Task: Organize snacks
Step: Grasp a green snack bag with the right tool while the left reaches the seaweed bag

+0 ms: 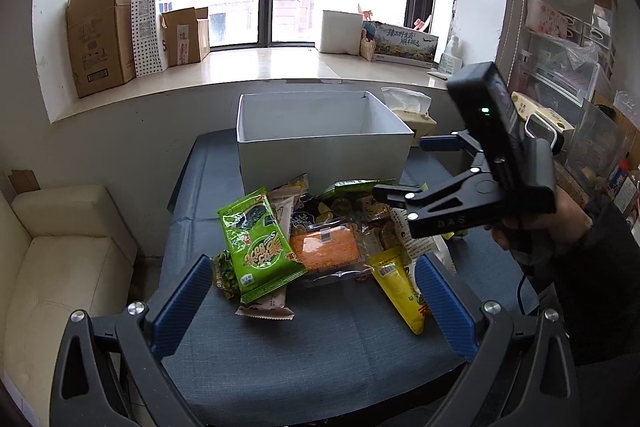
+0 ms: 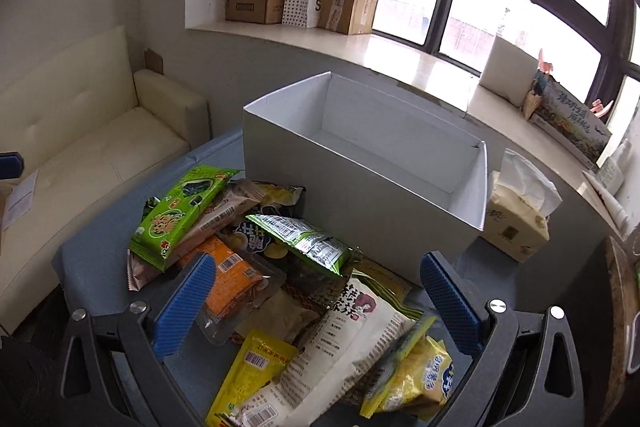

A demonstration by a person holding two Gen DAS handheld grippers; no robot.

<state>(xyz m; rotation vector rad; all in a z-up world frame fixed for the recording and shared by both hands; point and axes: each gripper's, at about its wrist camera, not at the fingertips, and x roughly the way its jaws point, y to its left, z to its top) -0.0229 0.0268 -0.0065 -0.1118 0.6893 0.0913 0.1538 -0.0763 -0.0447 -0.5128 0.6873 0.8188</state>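
— Which hand's closer to the pile, would you say?

— The right gripper (image 2: 316, 311). Its fingers are spread wide, gripping nothing, and the white packet (image 2: 340, 339) lies right between them, just below the tips. The left gripper (image 1: 312, 301) is spread and empty too, but it hangs back at the near edge of the table (image 1: 320, 367), with bare cloth between its fingers.

— How does that white packet lie?

— Its long axis runs forward from the right fingers, leaning a little to the right, the printed end pointing away toward the box. My guess is the fingers would close across its narrow width without turning.

— And around it?

— A yellow pouch (image 2: 252, 371) just inside the left finger, a crinkled yellow bag (image 2: 416, 375) under the right finger. Further ahead the orange packet (image 2: 228, 283) angles off to the left, then the green seaweed bag (image 2: 180, 215) beyond the left finger, pointing up and right.

— The box?

— The white box (image 2: 360, 203) sits past the whole pile, straight ahead of both pairs of fingers, open-topped, nothing in it that I can see.
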